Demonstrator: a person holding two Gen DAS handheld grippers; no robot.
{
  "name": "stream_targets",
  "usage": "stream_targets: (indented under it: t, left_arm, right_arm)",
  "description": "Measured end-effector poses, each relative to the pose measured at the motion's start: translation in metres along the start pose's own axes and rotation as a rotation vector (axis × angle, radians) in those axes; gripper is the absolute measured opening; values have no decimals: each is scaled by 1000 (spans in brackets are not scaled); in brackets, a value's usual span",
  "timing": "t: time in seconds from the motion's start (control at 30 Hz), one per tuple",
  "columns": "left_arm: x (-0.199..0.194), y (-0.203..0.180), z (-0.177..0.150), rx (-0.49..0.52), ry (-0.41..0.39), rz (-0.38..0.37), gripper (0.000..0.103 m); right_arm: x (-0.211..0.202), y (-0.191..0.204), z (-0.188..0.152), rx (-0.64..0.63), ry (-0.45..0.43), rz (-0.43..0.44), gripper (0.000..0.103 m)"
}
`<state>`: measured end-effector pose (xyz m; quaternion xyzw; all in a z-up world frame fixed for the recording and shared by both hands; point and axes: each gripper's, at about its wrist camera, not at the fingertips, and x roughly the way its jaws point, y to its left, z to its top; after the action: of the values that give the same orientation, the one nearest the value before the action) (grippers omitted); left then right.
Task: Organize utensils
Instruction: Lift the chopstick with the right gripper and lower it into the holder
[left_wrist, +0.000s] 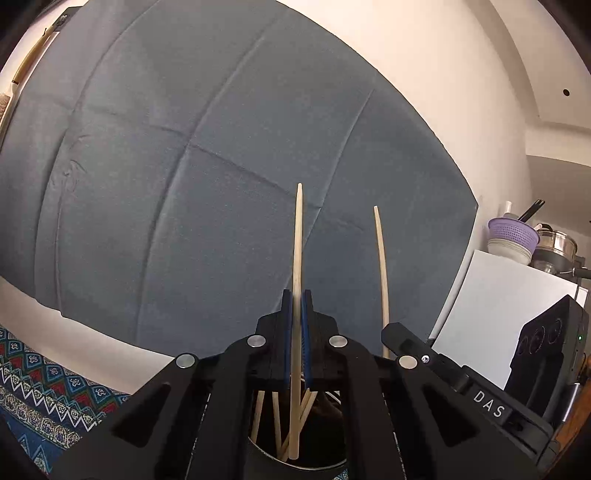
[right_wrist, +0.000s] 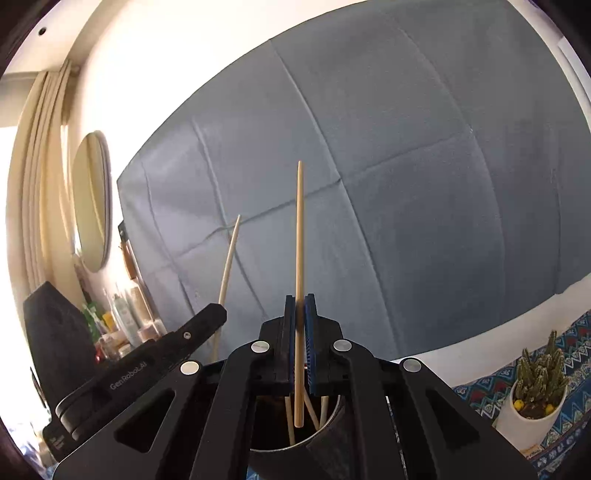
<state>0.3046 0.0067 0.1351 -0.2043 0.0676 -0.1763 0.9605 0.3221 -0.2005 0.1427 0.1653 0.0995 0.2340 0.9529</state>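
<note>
The left claw (left_wrist: 296, 314) is clamped on 1 pale wooden chopstick (left_wrist: 297, 251), which stands nearly upright between the blue pads with its lower end just inside the dark round holder (left_wrist: 295, 461) below. The right claw (right_wrist: 300, 317) pinches a 2nd chopstick (right_wrist: 299, 240) the same way, its lower end hanging just above the holder's mouth (right_wrist: 325, 432), where several more sticks already lean. The 2 claws sit close beside each other over that 1 opening.

The main risk, as I read it, is crowding. Both sticks aim at the same narrow mouth, and the claw bodies could knock together, twisting a stick in its pads. Each grip is thin, pads on a round, smooth shaft, so a sideways bump could let it pivot or slide out early. A lower end catching on the leaning sticks or the rim could tip the holder or send the stick onto the patterned cloth (left_wrist: 48, 398) covering the bench. Letting go while a stick is tilted could leave it bouncing out.
</note>
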Motion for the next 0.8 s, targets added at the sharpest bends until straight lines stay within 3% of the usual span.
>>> stream_targets:
  t: [0.33,0.63,0.8]
  left_arm:
    - [11,6,-22,-9,25,33,5]
    - [4,10,-44,72,65,10,5]
    - [-2,6,-48,176,95,9,5]
  right_arm:
    - [7,5,-26,-16,56,12,5]
    - [3,6,-49,-95,121,14,5]
    - [-5,13,-57,-188,156,18,5]
